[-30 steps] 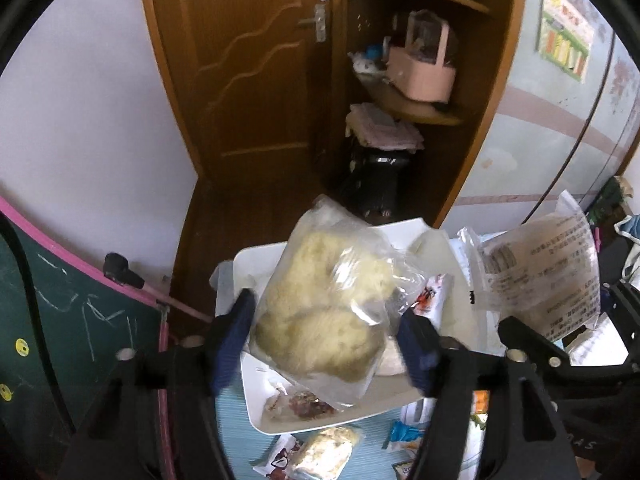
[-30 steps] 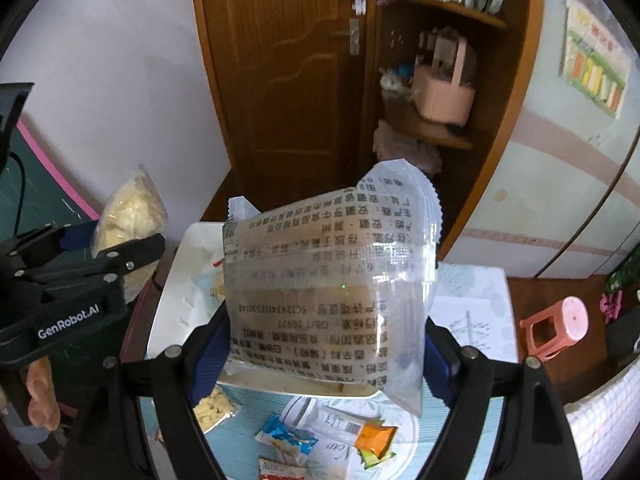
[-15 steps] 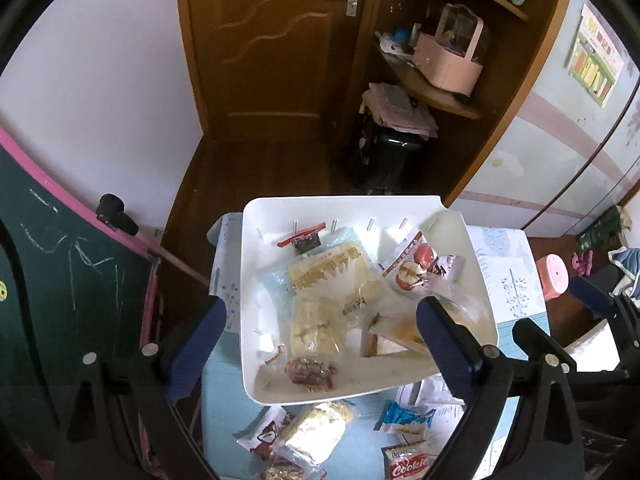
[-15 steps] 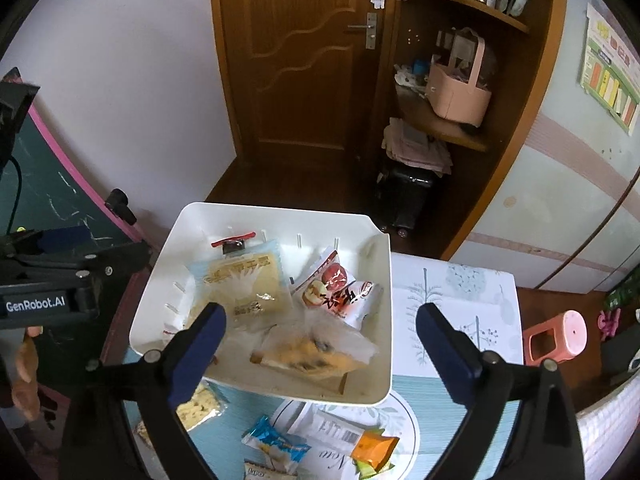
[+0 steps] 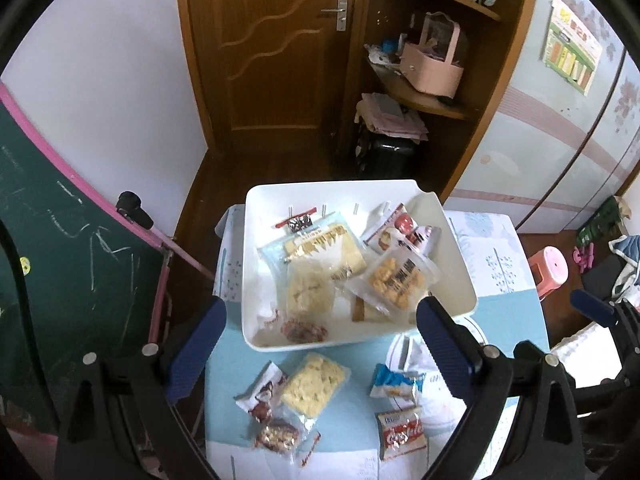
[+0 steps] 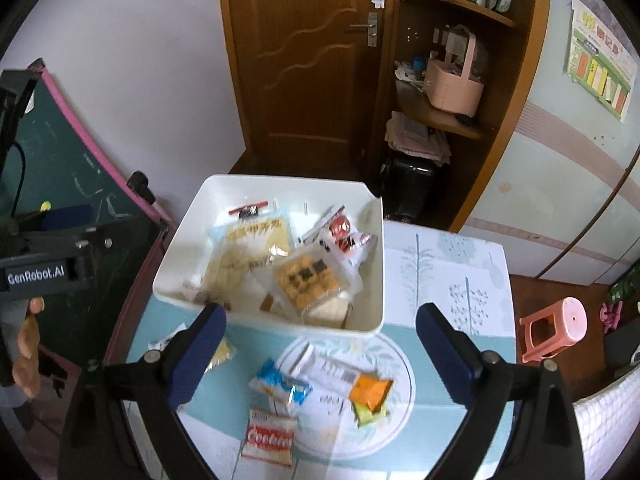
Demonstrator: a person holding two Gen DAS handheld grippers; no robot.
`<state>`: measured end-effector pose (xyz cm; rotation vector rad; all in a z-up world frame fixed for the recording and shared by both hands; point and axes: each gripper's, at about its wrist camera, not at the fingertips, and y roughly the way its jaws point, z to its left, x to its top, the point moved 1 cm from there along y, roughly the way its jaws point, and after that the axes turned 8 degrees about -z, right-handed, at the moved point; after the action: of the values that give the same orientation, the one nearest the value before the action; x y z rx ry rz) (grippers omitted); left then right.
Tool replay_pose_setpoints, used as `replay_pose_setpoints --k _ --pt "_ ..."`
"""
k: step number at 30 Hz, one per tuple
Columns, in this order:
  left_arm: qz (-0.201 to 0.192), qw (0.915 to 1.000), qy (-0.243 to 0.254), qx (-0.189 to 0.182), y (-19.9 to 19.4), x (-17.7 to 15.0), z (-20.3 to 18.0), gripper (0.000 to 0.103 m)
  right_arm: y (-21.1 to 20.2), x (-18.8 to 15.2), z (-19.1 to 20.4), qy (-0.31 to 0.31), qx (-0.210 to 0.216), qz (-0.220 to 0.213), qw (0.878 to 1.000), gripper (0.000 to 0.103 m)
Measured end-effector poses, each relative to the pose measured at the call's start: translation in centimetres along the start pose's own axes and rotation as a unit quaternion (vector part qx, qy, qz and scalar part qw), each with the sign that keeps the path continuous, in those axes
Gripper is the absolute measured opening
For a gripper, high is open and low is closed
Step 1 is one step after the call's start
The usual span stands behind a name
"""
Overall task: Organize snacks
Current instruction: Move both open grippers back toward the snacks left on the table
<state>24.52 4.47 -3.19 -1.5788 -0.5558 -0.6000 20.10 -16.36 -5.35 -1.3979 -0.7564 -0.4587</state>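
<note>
Lying loose, one tray (image 5: 460, 276), two open claws

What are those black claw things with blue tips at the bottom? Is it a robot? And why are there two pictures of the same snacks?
No robot: a person holds a grabber tool in each hand. Each tool carries its own camera looking along its two fingers, so you get two pictures, one from the left gripper and one from the right gripper. The blue pads are the fingertips. Both grabbers are open and hold nothing. On the table sits a white tray with several snack packs inside. More snacks lie loose in front of it, like a red cookie pack, a blue pack and an orange pack.
</note>
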Motion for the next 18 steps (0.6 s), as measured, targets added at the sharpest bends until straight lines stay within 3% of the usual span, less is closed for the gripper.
replay_pose_setpoints --k 10,18 --pt "-0.026 0.9996 0.008 -0.001 -6.1 -5.1 -1.7 0.096 -5.0 -4.9 0.8 -0.020 0.006 0.005 1.000 0.096" --pt "-0.027 0.9996 -0.006 0.004 -7.4 -10.4 -1.4 0.096 -6.2 -8.4 0.5 -0.010 0.004 0.013 1.000 0.097"
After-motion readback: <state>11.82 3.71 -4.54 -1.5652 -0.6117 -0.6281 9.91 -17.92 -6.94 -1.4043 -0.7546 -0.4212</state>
